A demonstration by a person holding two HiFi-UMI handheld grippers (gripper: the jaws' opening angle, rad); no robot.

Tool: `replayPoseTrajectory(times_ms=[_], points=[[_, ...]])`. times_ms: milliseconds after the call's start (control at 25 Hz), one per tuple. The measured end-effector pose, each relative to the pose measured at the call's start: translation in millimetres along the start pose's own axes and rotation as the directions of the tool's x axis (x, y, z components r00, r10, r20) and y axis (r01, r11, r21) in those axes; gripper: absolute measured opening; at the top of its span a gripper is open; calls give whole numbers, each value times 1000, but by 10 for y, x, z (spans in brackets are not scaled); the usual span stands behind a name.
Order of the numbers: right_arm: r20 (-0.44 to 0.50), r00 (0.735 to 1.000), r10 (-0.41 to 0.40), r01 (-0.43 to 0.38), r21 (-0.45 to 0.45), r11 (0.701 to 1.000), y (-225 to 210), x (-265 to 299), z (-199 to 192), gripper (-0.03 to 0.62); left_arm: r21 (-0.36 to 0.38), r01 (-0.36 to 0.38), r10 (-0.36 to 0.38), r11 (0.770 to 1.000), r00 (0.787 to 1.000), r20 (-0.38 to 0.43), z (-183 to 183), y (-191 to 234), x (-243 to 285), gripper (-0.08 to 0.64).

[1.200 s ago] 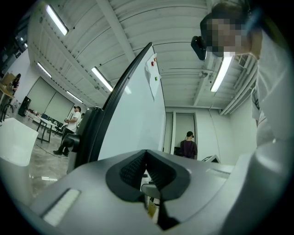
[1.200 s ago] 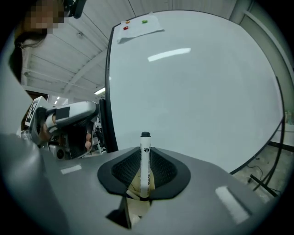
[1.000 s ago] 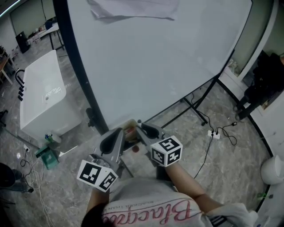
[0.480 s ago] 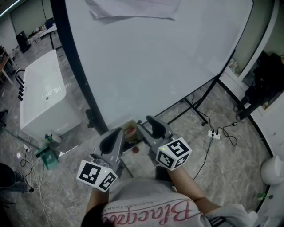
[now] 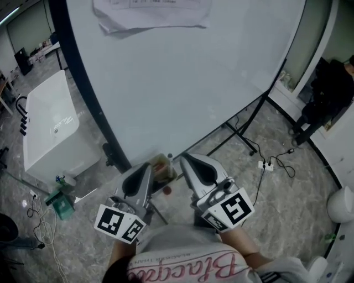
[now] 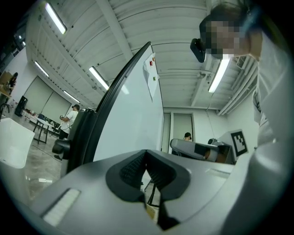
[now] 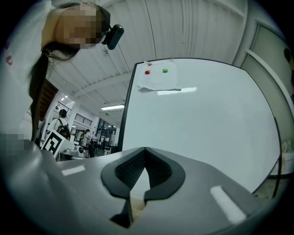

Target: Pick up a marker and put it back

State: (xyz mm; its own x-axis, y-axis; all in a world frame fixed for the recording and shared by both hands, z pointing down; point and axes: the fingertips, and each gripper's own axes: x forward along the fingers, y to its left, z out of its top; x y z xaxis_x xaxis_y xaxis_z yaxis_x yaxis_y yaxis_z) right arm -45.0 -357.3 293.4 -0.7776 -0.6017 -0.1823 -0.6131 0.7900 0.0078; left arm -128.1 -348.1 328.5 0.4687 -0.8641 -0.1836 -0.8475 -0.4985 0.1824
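Note:
No marker shows plainly in any view. In the head view my left gripper (image 5: pixel 145 168) and right gripper (image 5: pixel 186 160) are held side by side below the whiteboard (image 5: pixel 182 83), both pointing up at it. Between them sits a small brownish item (image 5: pixel 161 167) on the board's ledge, with a red spot (image 5: pixel 167 189) below it. In the left gripper view the left gripper (image 6: pixel 146 153) is shut with nothing in it, the whiteboard's dark edge (image 6: pixel 115 87) ahead. The right gripper (image 7: pixel 144 150) is shut and empty, facing the whiteboard (image 7: pixel 206 114).
A paper sheet (image 5: pixel 149 11) hangs at the board's top, pinned by magnets (image 7: pixel 147 72). The board's stand legs (image 5: pixel 243 135) and a power strip with cables (image 5: pixel 265 164) lie on the floor at right. A white table (image 5: pixel 50 127) stands left; a person in black (image 5: pixel 326 94) stands far right.
The right gripper has drawn back toward the person and to the right, its cube turned; its jaws, apart half a second ago, are now together. The left gripper has barely moved.

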Motion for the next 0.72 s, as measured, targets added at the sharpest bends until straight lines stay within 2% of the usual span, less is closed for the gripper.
replayPoseTrajectory(times_ms=[720], points=[[-88, 996, -29, 24, -52, 998, 58, -98, -140, 0, -9, 32, -32, 999, 999, 7, 25, -83, 15, 0]])
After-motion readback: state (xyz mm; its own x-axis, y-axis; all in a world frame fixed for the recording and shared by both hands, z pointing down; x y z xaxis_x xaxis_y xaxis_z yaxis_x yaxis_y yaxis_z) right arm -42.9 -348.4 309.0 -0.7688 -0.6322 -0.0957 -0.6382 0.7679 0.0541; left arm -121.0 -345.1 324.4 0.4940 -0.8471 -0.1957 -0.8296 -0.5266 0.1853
